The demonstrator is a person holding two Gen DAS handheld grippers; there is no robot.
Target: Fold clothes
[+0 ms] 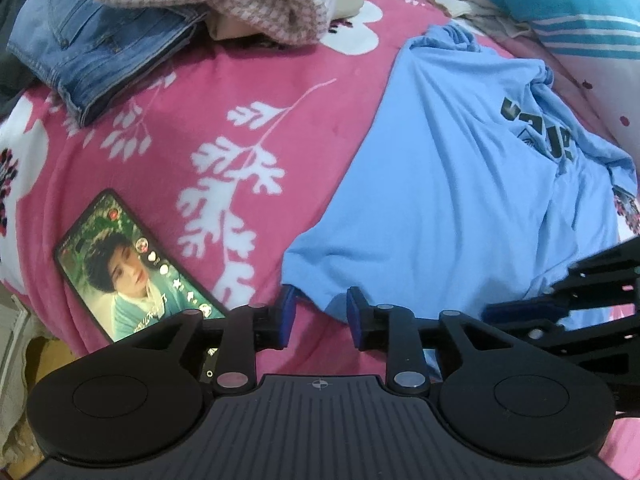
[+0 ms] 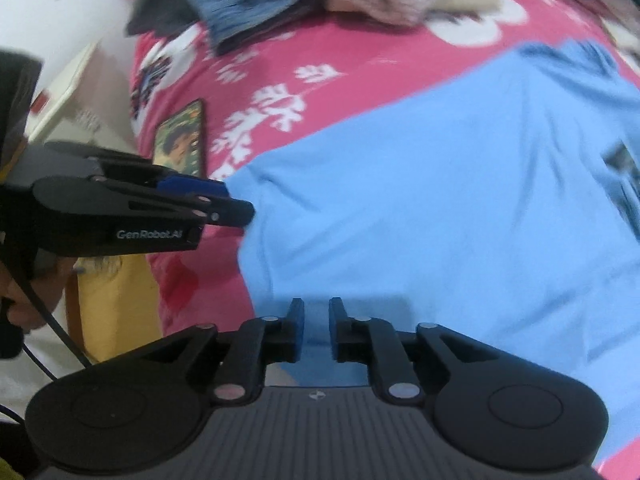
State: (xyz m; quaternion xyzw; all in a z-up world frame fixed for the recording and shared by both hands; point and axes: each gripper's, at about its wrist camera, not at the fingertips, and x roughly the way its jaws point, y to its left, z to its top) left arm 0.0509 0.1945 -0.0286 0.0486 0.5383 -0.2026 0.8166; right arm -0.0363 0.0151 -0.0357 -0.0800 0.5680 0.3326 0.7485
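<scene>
On the pink blanket the blue T-shirt lies spread, rumpled at its far end, both tongs parted at its near hem (left gripper wider, right gripper narrow, neither holding cloth), so pinching the hem looks likeliest.

Bed w/ pink floral blanket; white wall and pale cabinet beside it; indoor light.

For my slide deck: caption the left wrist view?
Open left gripper poised at the hem of a light-blue cotton T-shirt on a pink floral blanket.

phone beside shirt; blanket bare between
</scene>
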